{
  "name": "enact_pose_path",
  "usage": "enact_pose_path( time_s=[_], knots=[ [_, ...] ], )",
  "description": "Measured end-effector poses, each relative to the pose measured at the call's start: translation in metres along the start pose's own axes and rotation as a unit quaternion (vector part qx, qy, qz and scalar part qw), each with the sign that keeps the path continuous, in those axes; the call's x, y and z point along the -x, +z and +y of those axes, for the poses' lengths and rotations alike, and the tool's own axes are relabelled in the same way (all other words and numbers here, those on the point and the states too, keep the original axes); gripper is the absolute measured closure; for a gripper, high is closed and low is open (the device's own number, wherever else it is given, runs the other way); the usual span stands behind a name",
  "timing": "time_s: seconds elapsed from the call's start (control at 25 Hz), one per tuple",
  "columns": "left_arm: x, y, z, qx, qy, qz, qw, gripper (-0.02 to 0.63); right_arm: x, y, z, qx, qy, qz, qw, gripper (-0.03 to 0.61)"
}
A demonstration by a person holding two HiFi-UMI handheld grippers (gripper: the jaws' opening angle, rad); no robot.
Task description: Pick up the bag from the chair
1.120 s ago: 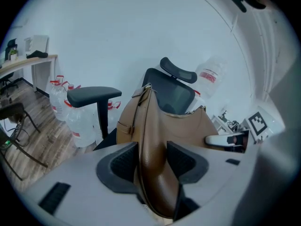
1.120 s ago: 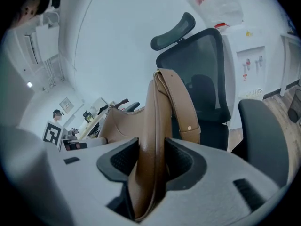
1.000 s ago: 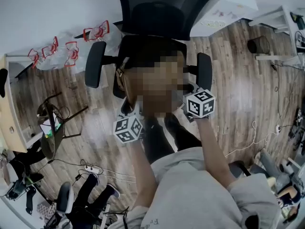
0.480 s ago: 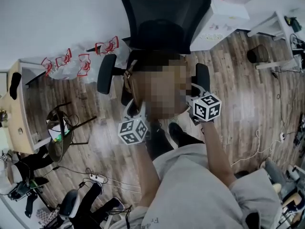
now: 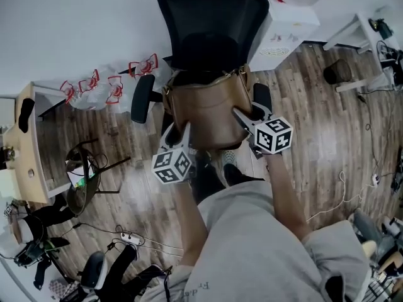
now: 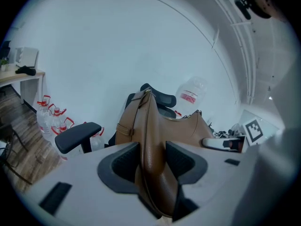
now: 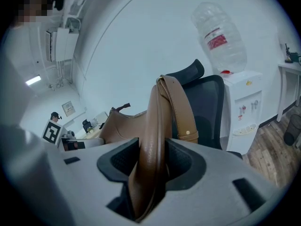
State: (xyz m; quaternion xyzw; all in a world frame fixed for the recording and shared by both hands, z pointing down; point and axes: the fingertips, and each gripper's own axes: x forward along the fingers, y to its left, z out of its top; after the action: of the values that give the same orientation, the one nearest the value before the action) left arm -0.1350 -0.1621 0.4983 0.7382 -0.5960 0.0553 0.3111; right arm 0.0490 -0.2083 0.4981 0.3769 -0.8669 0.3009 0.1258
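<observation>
Brown leather, front and centre: the bag sits in the middle of the head view, in front of the black mesh chair and between its two armrests, caught at both ends. The left gripper comes in from the lower left and the right gripper from the lower right, each marker cube just below the bag. In the left gripper view, the jaws of the left gripper are pinching a fold of the bag, leather filling the gap between the dark pads, with the strap running up over the top and one armrest at mid left. It is the same story in the right gripper view: the right gripper has its jaws clamped on the other end of the bag, with the strap's buckle end hanging just to the right. Behind it, a water dispenser carries a big clear bottle at the upper right. Whether the bag's underside touches the seat cannot be told. Wooden floor spreads around the chair.
</observation>
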Motion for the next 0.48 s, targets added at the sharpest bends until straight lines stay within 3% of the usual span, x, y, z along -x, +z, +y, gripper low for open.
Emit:
enact_pose_path(
  time_s=[0.48],
  knots=[
    [0.021,0.044,-0.037,-0.046,-0.020,-0.034,0.9982,0.446,0.035,0.044,0.012,0.020,0.008,-0.052,0.998,0.402]
  ],
)
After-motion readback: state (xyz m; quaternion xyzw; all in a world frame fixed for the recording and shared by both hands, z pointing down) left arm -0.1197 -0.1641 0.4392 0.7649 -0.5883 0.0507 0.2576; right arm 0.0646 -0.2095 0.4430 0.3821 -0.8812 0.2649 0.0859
